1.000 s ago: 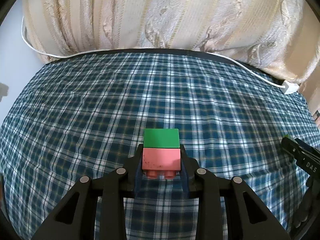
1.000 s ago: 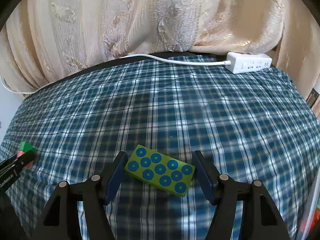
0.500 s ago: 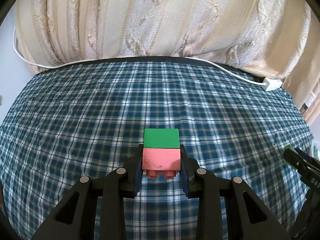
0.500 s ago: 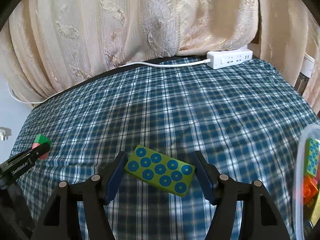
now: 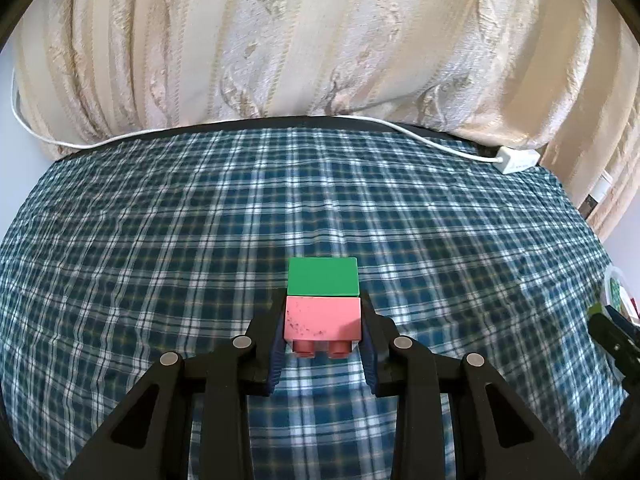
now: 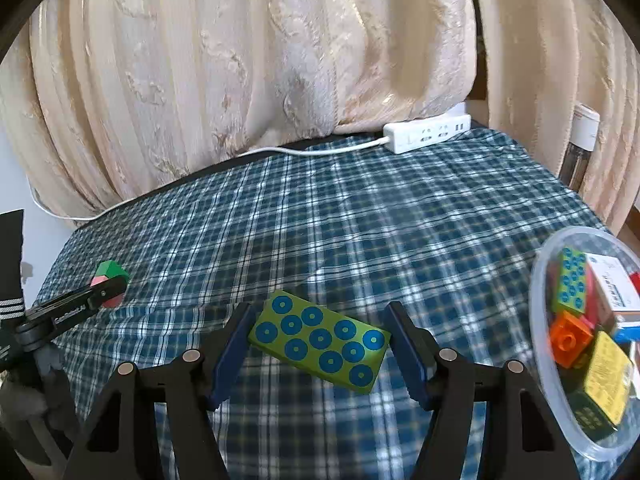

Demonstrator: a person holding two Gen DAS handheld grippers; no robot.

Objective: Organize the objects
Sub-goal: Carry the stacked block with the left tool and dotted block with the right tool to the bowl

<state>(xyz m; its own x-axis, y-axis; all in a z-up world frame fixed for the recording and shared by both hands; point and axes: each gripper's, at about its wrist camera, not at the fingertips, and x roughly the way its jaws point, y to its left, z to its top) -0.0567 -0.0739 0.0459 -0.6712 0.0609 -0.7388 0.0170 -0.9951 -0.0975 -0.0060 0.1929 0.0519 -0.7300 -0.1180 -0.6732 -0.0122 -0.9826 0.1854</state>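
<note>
My left gripper (image 5: 322, 326) is shut on a pink brick (image 5: 322, 318) with a green brick (image 5: 323, 276) joined to its far end, held above the plaid cloth (image 5: 160, 260). The pair also shows at the left of the right wrist view (image 6: 109, 280). My right gripper (image 6: 320, 338) is shut on a green block with blue dots (image 6: 320, 340), held tilted between its blue pads above the cloth. A clear plastic container (image 6: 538, 344) with several coloured blocks and small boxes stands at the right edge, just right of my right gripper.
A white power strip (image 6: 426, 136) and its cord (image 5: 260, 124) lie along the table's far edge under a cream curtain (image 6: 240, 60). A clear bottle (image 6: 580, 148) stands at the far right. The right gripper's tip (image 5: 612, 332) shows at the left wrist view's right edge.
Both grippers have swung to the right with their blocks still held. The clear container has come into the right wrist view, and the power strip has shifted left.
</note>
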